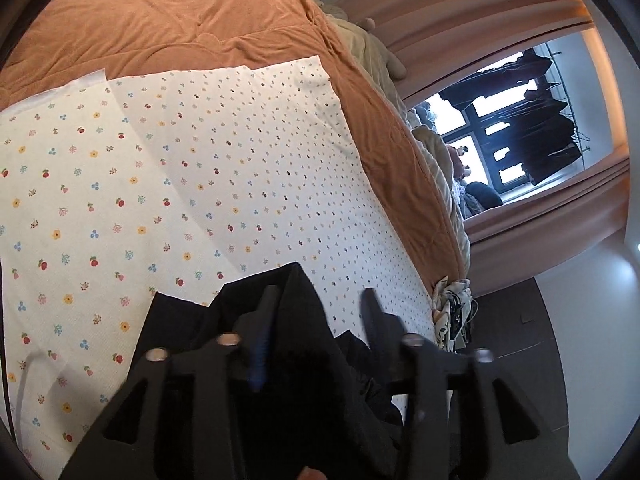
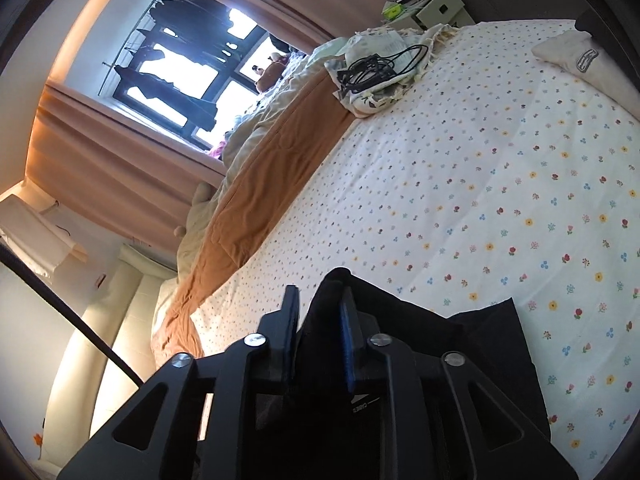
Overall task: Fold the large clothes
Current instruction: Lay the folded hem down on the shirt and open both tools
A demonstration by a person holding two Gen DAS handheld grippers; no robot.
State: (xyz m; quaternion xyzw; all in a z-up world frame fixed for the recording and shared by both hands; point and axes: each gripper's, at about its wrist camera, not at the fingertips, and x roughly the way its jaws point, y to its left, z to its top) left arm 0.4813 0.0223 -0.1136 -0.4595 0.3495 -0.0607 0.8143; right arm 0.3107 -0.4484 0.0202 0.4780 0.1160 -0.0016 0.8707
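Release step, it seems: left gripper [image 1: 320, 300] gapes wide beside black garment [image 1: 288, 360] at lower centre; right gripper [image 2: 320, 304] half-open, cloth loose between. Smoothing likely follows.

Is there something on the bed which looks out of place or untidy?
Yes. A tangled black cable lies on a crumpled patterned cloth at the far edge of the white flowered bedsheet, beside the rumpled orange blanket. It could hinder spreading the black garment.
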